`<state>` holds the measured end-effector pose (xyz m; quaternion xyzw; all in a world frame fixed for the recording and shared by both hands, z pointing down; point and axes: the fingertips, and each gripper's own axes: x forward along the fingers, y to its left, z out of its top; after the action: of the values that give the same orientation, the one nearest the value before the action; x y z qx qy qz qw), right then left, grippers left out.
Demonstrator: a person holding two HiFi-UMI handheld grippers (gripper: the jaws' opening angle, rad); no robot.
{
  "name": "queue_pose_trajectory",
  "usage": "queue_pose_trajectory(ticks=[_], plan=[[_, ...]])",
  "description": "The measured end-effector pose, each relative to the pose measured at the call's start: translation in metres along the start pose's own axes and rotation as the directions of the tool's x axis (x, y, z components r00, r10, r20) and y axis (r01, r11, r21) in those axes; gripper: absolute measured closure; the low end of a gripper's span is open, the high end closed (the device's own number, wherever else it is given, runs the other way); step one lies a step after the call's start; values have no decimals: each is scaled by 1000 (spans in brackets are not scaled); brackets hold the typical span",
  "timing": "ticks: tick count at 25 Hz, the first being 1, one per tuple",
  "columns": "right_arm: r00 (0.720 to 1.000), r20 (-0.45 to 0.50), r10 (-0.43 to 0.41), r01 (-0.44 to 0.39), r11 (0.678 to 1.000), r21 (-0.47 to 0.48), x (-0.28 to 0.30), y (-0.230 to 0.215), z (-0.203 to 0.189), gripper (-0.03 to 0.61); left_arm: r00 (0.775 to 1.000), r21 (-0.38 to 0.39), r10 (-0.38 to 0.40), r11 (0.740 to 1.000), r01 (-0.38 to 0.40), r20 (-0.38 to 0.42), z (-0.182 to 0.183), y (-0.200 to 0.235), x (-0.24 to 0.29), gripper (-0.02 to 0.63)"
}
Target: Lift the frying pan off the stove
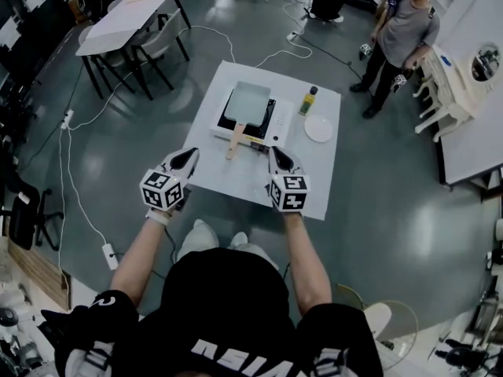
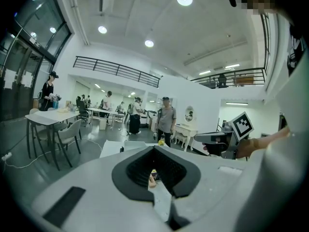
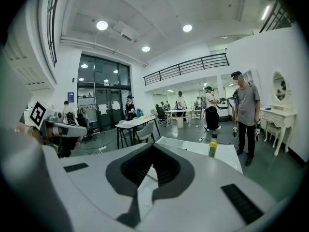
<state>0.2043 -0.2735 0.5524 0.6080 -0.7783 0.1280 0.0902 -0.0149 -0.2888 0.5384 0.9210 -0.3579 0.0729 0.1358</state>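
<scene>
Forearms (image 1: 143, 248): bare, stretched forward from a dark shirt at the bottom of the head view, one gripper in each hand.
Left gripper (image 1: 192, 155): jaws pressed together with nothing pinched. It is held over the near left part of the white table (image 1: 236, 182) and angled in toward the middle. Its marker cube (image 1: 161, 188) sits at the end nearer the person.
Right gripper (image 1: 274, 152): jaws pressed together too, and empty. It is held over the near right part of the table, level with the other one.
Handle (image 1: 235, 141): wooden, pointing back toward the person. Its end lies between the two gripper tips and touches neither.
Frying pan (image 1: 247, 100): rectangular and pale, resting flat on the stove (image 1: 280, 124) at mid-table.
Stove body: low and white with a dark top. The pan covers most of its left side.
Plate (image 1: 318, 128): white and round, on the table just right of the stove.
Bottle (image 1: 308, 100): upright with yellow contents and a dark cap, beside the stove's far right corner and just behind the plate.
Cable (image 1: 64, 181): white, trailing over the grey floor left of the table.
Bystander (image 1: 401, 36): in a grey shirt, standing beyond the table's far right corner, near a white cabinet (image 1: 452, 93).
Far desk (image 1: 126, 18): white with chairs around it, at the upper left.
</scene>
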Motion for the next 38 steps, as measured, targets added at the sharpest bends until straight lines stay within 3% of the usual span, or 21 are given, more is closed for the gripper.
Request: queue_pose_trajectory(ticks=[38], plan=[[991, -51, -122, 123, 992, 18, 65, -15, -3, 583, 990, -29, -133, 991, 132, -41, -3, 69, 71, 615]])
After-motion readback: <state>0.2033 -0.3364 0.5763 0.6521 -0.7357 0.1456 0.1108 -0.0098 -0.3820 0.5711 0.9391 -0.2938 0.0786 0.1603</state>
